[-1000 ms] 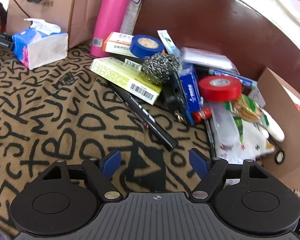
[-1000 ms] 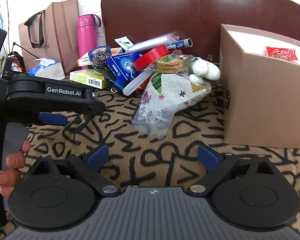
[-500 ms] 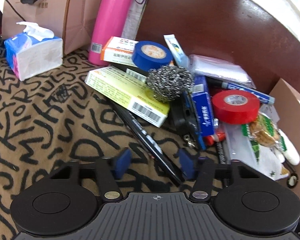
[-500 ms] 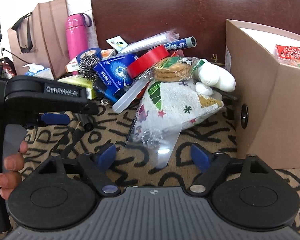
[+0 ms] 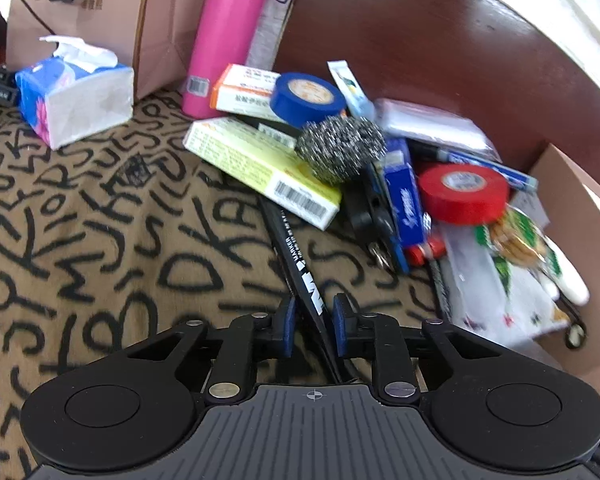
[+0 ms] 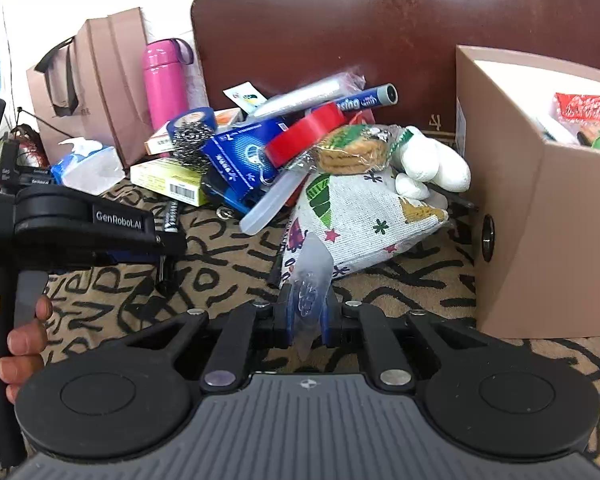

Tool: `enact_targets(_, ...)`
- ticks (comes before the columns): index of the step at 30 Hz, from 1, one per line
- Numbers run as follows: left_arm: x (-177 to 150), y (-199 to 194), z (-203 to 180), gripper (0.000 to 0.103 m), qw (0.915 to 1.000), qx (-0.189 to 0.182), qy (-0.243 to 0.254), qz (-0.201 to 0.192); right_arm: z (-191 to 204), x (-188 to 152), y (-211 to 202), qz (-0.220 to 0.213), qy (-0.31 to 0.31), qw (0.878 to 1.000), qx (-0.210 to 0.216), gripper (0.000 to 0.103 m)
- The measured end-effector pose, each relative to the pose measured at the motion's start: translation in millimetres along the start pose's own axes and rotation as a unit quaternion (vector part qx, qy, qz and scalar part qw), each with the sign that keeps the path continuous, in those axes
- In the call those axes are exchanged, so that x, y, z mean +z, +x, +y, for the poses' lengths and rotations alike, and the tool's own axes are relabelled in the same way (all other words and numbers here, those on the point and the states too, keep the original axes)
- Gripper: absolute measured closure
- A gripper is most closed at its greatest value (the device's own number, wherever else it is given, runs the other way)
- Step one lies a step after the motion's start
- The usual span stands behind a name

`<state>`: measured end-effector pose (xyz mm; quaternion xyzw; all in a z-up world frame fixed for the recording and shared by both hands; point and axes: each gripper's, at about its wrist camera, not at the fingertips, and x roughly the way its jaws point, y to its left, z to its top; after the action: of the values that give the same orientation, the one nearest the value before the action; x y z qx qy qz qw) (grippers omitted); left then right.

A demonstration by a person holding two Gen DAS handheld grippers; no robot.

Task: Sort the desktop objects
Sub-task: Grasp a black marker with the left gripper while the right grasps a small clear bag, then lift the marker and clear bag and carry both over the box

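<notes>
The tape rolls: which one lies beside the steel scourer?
The blue tape roll, just behind the steel scourer. The red tape roll lies farther right, near the cardboard box.

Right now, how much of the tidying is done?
Only a little looks done: the cardboard box already holds a few packets. In hand: the left tool is closed around the black marker, and the right tool pinches a clear plastic bag. Left to sort: most of the heap, such as the red tape, blue tape, steel scrubber and yellow box.
</notes>
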<state>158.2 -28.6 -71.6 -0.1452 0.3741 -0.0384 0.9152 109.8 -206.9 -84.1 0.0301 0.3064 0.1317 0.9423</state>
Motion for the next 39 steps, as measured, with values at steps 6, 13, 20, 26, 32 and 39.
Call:
enact_targets(6,-27,-25,-5,0.094,0.9983,-0.04,0.03,0.029,-2,-10,-26,-0.004,0.001,1.0,0.016,0.091)
enact_targets(13,-64,-58,-23,0.094,0.9909,-0.069,0.1,0.057,-14,-32,-64,0.001,0.01,1.0,0.015,0.091)
enact_targets(20,-86,-77,-41,0.091,0.984,-0.072,0.15,0.064,-30,-54,-94,0.007,0.034,0.999,0.008,0.091)
enact_targets(26,-83,-67,-52,0.067,0.9836,-0.061,0.157,0.064,-38,-57,-98,0.002,0.05,0.999,0.006,0.091)
enact_targets(32,-79,-56,-61,0.06,0.9828,-0.048,0.169,0.057,-39,-58,-96,0.005,0.055,0.998,0.008,0.091)
enact_targets(39,-78,-53,-62,0.085,0.9818,-0.041,0.177,0.055,-39,-59,-96,0.005,0.057,0.998,0.007,0.091)
